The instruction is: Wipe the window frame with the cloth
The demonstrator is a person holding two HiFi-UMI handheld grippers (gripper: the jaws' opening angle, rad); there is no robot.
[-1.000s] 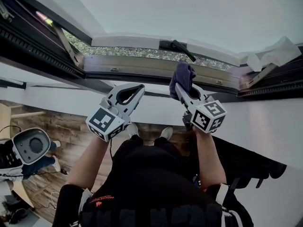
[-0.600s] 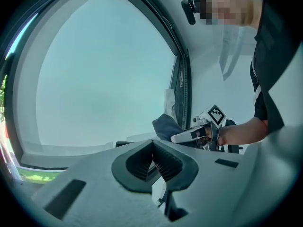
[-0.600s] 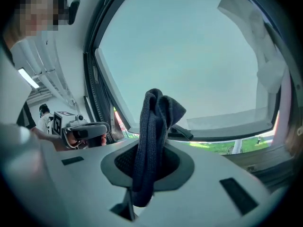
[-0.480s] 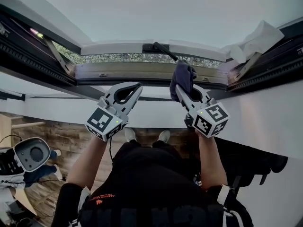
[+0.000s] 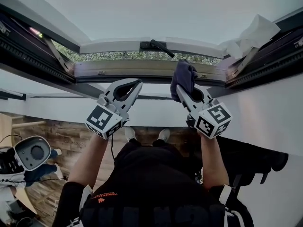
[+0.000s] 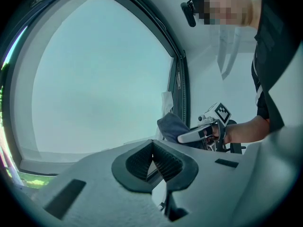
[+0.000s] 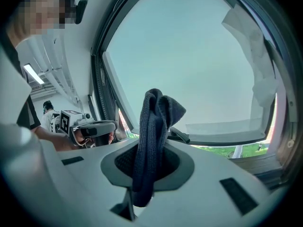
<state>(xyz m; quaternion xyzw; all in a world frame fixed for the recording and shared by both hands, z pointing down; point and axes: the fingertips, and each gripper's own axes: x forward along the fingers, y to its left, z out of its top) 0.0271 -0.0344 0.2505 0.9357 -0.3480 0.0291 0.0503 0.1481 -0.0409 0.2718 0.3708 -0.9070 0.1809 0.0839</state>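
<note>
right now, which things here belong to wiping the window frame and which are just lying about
Job: dark cloth in the right gripper; window frame; left gripper, shut, empty.
Lying about: crumpled white sheet at the frame's right corner; round white device on the floor.

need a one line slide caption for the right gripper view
Right tool shut on a dark blue cloth, held up at the open window, left tool shut beside it.

Far below I see a brown wood-plank floor [image 5: 66,129]. A pair of white shoes [image 5: 164,135] stands on it side by side. At the left sits a white rounded machine with a dark round opening [image 5: 32,151], beside dark cables.
</note>
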